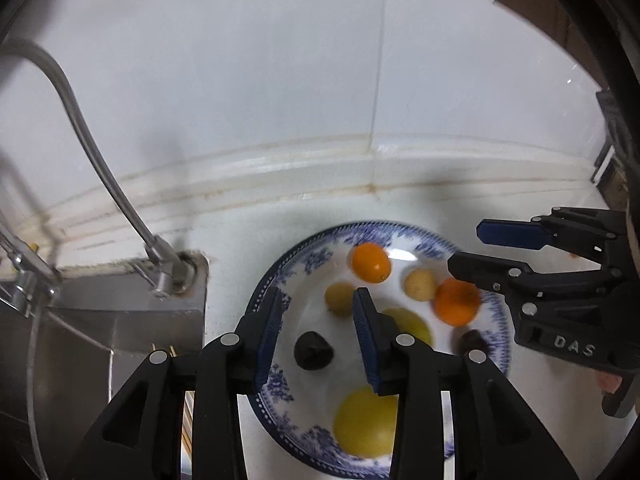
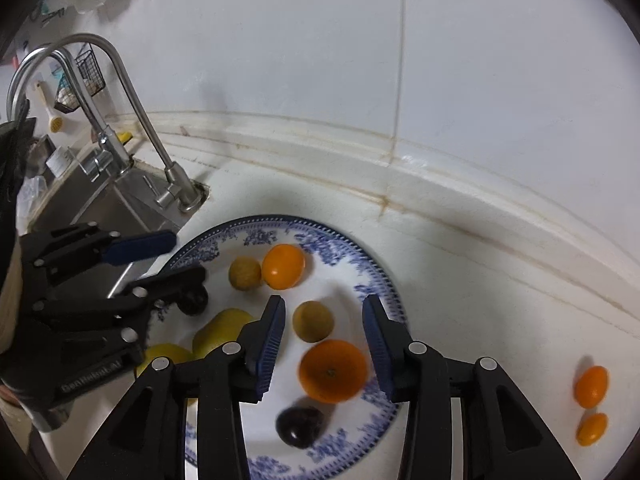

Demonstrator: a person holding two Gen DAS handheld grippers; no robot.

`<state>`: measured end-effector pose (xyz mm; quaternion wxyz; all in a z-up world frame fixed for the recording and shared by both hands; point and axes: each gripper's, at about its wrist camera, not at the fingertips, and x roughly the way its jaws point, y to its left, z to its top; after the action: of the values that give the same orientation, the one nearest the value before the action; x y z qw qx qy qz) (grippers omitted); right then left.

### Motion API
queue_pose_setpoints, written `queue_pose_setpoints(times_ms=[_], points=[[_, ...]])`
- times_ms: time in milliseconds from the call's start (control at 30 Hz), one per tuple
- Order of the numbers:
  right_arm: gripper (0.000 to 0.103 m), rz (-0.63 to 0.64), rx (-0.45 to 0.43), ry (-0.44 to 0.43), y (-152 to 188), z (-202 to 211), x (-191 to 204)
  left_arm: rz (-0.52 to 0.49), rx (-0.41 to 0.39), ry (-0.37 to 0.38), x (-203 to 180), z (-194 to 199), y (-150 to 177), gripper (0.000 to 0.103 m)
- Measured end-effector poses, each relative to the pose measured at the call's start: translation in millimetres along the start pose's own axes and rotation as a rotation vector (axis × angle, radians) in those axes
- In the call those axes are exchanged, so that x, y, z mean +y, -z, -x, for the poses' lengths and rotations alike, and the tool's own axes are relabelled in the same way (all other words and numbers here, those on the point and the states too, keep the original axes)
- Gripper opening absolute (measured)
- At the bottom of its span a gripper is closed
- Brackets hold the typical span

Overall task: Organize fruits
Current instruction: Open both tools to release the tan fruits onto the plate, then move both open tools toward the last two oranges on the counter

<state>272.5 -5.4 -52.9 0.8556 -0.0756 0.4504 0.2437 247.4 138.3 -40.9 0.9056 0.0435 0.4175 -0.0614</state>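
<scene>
Lying round orange [image 2: 333, 371], stem seemingly upward

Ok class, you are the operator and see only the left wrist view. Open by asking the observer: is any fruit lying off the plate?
Observer: Yes. Two small orange fruits lie on the white counter, apart from the plate, on its right in the right wrist view.
Operator: What is the right gripper lined up on?
Observer: The right gripper is open. The big orange sits on the plate in line with the gap between its fingers, not pinched.
Operator: Anything behind the faucet?
Observer: A black wire basket hangs on the wall behind the faucet.
</scene>
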Motion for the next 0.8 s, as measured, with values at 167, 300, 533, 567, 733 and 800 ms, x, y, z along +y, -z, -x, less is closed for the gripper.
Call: queue_pose_setpoints(times_ms=[167, 300, 533, 567, 733, 800], points=[[0.041, -0.009, -0.072, 0.028, 11.2, 35.8, -6.1, -0.026, -0.079, -0.03, -21.8, 33.6, -1.0, 0.042], [0.041, -0.03, -0.105, 0.02, 24.1, 61.6, -14.2, -0.045, -0.125, -0.028, -42.1, 55.9, -0.7, 0.044], [0.045, -0.082, -0.173, 0.06, 48.4, 106.1, -32.4, -0.043, -0.169, 0.006, -76.7, 76.5, 2.2, 0.047], [0.046, -0.081, -0.186, 0.079, 52.1, 112.7, -34.3, -0.042, -0.17, 0.011, -81.8, 77.6, 2.6, 0.047], [0.046, -0.101, -0.219, 0.123, 71.2, 140.6, -48.2, -0.041, -0.173, 0.071, -109.0, 81.6, 5.7, 0.049], [0.046, -0.117, -0.231, 0.136, 80.4, 151.4, -57.2, -0.049, -0.177, 0.089, -120.9, 82.9, 6.9, 0.052]])
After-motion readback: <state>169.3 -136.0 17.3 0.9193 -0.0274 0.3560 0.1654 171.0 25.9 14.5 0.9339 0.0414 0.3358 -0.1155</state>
